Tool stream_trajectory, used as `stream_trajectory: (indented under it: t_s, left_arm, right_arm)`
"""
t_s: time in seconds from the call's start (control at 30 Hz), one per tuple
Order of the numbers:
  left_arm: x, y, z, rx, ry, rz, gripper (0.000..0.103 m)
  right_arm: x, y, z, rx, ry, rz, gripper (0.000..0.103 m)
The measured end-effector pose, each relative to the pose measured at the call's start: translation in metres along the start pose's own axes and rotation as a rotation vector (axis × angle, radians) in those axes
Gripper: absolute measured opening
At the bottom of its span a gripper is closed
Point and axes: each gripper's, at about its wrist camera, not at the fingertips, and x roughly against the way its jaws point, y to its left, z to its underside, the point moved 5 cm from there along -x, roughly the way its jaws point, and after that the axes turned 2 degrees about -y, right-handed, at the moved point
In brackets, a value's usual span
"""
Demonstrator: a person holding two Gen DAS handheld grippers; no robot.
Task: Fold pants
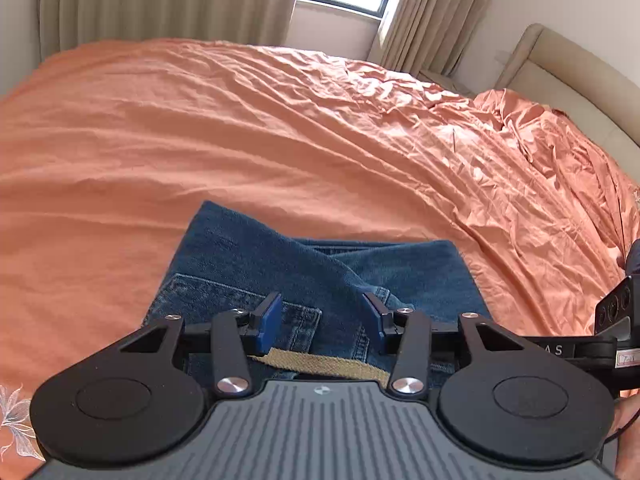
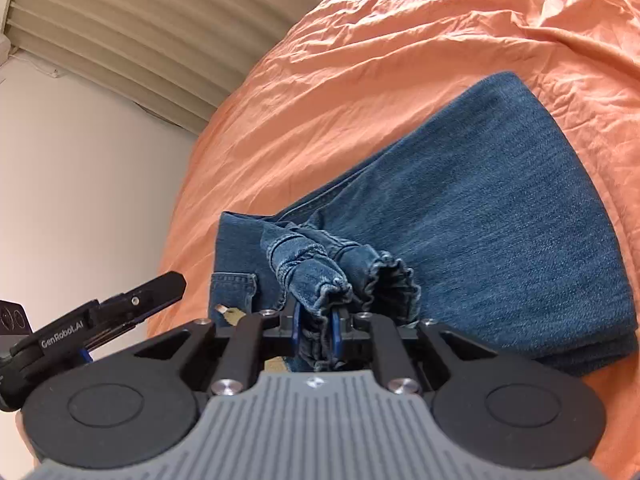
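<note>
Where black casing faces the lens, "GenRobot.AI" on left hand-held gripper (image 2: 160,292).

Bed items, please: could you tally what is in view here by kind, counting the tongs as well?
Jeans: 1
Orange bedsheet: 1
Tongs: 2, left tongs open above the jeans, right tongs shut on the bunched leg hems
Curtains: 2
Total: 6
</note>
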Motion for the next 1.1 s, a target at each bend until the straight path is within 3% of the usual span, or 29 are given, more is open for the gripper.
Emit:
stream_trajectory:
  t_s: [0.17, 0.23, 0.27, 0.5, 0.57, 0.6, 0.77, 0.9, 1.03, 1.1]
  left_arm:
    - [-0.033, 0.018, 0.021, 0.049, 0.099, -0.038, 0.046]
    - [-0.04, 0.023, 0.028, 0.064, 0.122, -0.045, 0.045]
    - [-0.042, 0.023, 0.03, 0.065, 0.127, -0.044, 0.045]
    - [-0.046, 0.031, 0.035, 0.091, 0.133, -0.031, 0.045]
    - [-0.046, 0.032, 0.034, 0.096, 0.132, -0.025, 0.045]
    - [-0.045, 0.032, 0.033, 0.099, 0.13, -0.022, 0.045]
    - [-0.03, 0.037, 0.022, 0.145, 0.065, 0.002, 0.045]
    - [-0.005, 0.041, -0.007, 0.2, -0.063, 0.048, 0.044]
    - [0.01, 0.039, -0.034, 0.156, -0.116, 0.01, 0.045]
    - [0.006, 0.037, -0.039, 0.137, -0.115, 0.01, 0.045]
  right_arm:
    - [-0.015, -0.011, -0.002, 0.009, -0.01, 0.038, 0.016]
    - [-0.013, -0.012, -0.001, 0.016, -0.017, 0.043, 0.035]
    - [-0.013, -0.014, -0.001, 0.018, -0.017, 0.031, 0.036]
    - [-0.039, -0.038, -0.003, -0.119, 0.008, -0.074, 0.038]
    - [-0.044, -0.038, -0.004, -0.129, 0.01, -0.085, 0.034]
    - [-0.044, -0.035, -0.006, -0.122, 0.01, -0.092, 0.022]
    - [-0.022, 0.019, -0.026, 0.051, -0.04, -0.107, 0.016]
    - [0.0, 0.081, -0.063, 0.218, -0.055, -0.115, 0.015]
    - [0.026, 0.112, -0.102, 0.317, -0.109, -0.044, 0.015]
    - [0.035, 0.107, -0.115, 0.378, -0.13, 0.045, 0.015]
